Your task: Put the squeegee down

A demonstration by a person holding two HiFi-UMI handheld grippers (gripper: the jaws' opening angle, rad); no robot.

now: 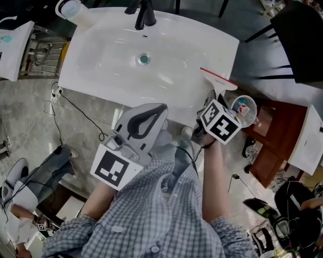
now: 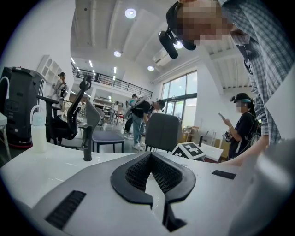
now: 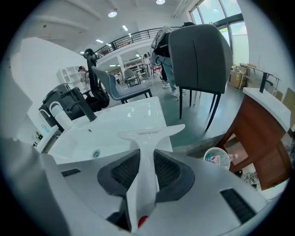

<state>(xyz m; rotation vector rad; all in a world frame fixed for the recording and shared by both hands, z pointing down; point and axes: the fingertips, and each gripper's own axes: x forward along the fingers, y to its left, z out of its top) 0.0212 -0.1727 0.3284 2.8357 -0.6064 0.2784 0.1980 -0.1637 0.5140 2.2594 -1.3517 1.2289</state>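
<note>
A white squeegee with a red-edged blade is clamped by its handle between the pads of my right gripper. Its blade hangs over the front right corner of the white sink. In the head view my right gripper points steeply down at that corner. My left gripper is held near the sink's front edge. In the left gripper view its jaws are nearly together with nothing between them.
A black tap and a drain mark the basin. A white bottle stands at the back left. A brown cabinet and a small basket of bottles are at the right. Cables trail on the floor.
</note>
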